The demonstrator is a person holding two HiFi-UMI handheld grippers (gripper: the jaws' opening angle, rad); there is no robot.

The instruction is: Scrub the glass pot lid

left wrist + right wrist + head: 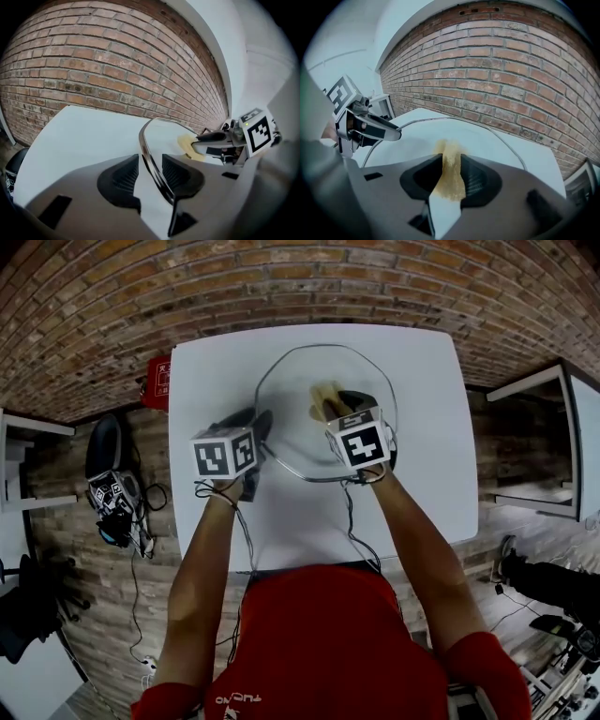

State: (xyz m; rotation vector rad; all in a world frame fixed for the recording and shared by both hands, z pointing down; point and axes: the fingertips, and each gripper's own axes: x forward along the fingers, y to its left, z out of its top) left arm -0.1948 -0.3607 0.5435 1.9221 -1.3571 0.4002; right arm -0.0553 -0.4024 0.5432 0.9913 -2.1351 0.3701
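— One white table (422, 427) by a brick wall (93, 70), and the glass pot lid (286, 409) lies flat on it. Anything crowding it?

— Only a red thing (159, 381) at the table's left edge and black gear (112, 493) on the floor (head view alone shows both). The left gripper (151, 159) has its jaws apart, with the lid's rim between them. The right gripper (451, 161) is clamped on a yellow sponge (326, 399) over the lid.

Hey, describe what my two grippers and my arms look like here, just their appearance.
The left gripper and the right gripper both have grey bodies with black ribbed jaw pads. Each carries a white cube printed with black square markers, and thin black cables trail back from them. The person wears a red short-sleeved shirt.
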